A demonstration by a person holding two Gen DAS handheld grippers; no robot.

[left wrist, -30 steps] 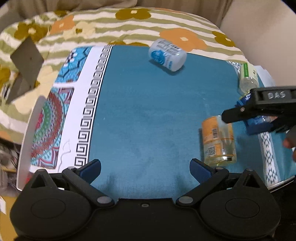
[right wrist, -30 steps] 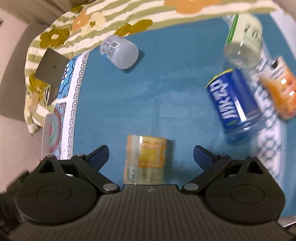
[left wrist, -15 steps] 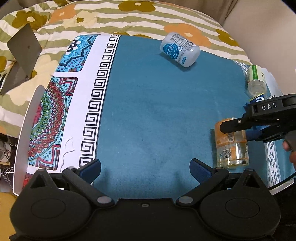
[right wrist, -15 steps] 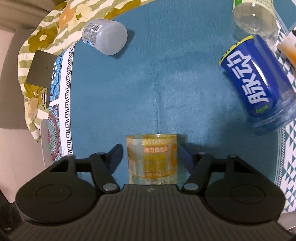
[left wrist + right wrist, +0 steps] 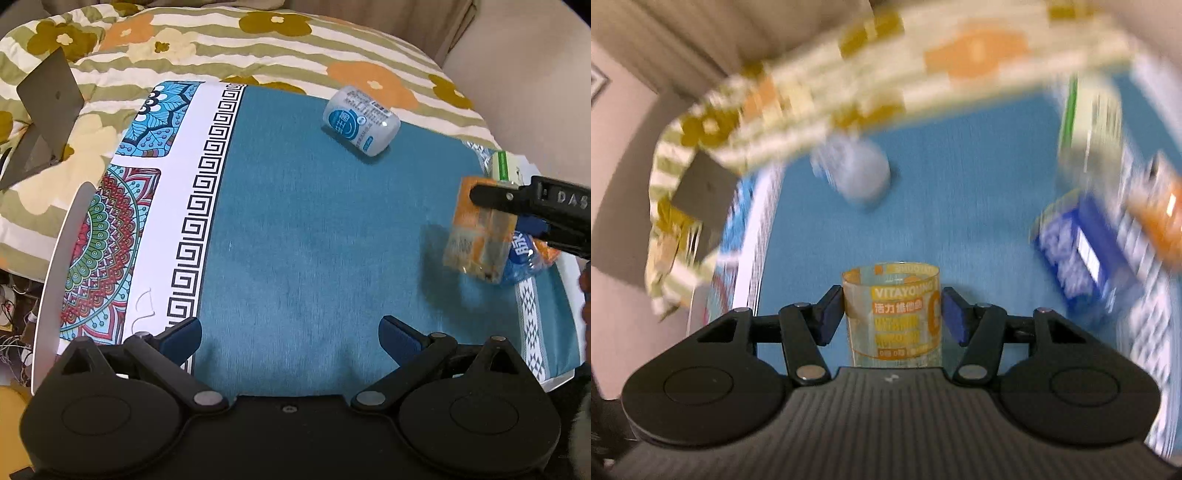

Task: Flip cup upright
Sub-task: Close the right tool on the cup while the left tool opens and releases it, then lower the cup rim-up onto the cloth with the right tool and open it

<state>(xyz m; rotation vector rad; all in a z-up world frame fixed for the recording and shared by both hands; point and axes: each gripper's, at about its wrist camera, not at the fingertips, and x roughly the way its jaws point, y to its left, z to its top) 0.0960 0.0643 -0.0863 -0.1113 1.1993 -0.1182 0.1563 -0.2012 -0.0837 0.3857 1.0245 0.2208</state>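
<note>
Left gripper (image 5: 290, 334) hovered over the near edge of the teal mat (image 5: 314, 240), fingers spread wide, nothing between them. Right gripper (image 5: 892, 314) was clamped on the clear orange-printed cup (image 5: 892, 314), pads pressing both sides. From the left wrist view the cup (image 5: 480, 236) was off the mat near its right edge, tilted. Blue-labelled bottle (image 5: 521, 254) lay just behind it. White-and-blue cup (image 5: 360, 120) lay on its side near the far edge.

Both black grippers carry blue-padded fingers (image 5: 183, 335), silver pivot screws, and round embossed housings.
</note>
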